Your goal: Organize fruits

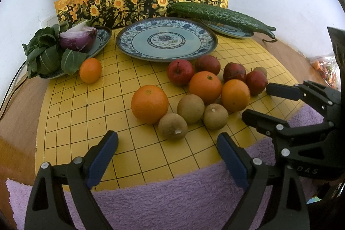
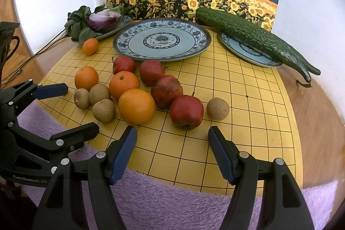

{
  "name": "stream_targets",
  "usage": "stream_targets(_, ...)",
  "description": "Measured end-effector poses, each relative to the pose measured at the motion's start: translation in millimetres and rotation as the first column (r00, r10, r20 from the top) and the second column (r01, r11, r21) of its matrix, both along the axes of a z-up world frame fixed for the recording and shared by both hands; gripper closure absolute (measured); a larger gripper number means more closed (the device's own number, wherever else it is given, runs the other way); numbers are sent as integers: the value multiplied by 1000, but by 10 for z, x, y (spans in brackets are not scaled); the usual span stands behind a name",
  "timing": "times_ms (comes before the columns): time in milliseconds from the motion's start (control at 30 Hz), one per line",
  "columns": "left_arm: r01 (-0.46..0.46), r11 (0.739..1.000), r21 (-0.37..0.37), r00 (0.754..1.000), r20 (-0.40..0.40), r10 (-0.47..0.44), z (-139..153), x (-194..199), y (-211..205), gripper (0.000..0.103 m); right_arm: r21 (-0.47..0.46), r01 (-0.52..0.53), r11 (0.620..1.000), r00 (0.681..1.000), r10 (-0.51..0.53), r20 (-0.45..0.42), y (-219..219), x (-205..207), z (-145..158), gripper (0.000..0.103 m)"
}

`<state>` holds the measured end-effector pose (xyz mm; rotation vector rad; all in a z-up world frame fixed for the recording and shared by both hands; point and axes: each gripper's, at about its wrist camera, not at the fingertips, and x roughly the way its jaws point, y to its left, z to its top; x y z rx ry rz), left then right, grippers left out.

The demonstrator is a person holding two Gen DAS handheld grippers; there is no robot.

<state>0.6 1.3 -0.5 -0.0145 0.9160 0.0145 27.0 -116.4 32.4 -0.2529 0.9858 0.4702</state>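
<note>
Nothing is held yet, and the loose fruit all lies on the yellow grid mat (image 1: 71,113), ahead of both grippers and short of the empty middle plate (image 1: 166,40). Going from the left: the left gripper (image 1: 167,143) has its jaws apart on nothing, and just ahead of the gap sits a brown fruit (image 1: 172,126), with a large orange (image 1: 149,104) ahead and a little left of it; one small orange (image 1: 90,70) lies far off to the front left, beside the vegetable plate (image 1: 101,38). The right gripper (image 2: 172,139) also stands with jaws apart and bare, and a red apple (image 2: 186,111) lies straight ahead, just beyond its fingertips, with an orange (image 2: 136,106) to the front left and a lone brown fruit (image 2: 217,108) to the front right. I judge the right gripper nearer to a clean pick: the apple is centred on its gap, round with no long axis to match, and the plate lies further along nearly the same line.
</note>
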Motion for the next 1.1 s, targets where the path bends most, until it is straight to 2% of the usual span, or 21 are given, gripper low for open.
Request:
stream_targets(800,6,1000,-5,1000,-1,-6,-18,3,4,6,1,0,1000,1000,0,1,15,-8,0,32)
stream_targets(1000,45,996,-82,999,-17,-47,20,-61,59,6,0,-9,1000,1000,9,-6,16,-3,10,32)
stream_targets(1100,30,993,-112,999,-13,-32,124,-119,134,6,56,-49,997,998,50,-32,-17,-10,39,35)
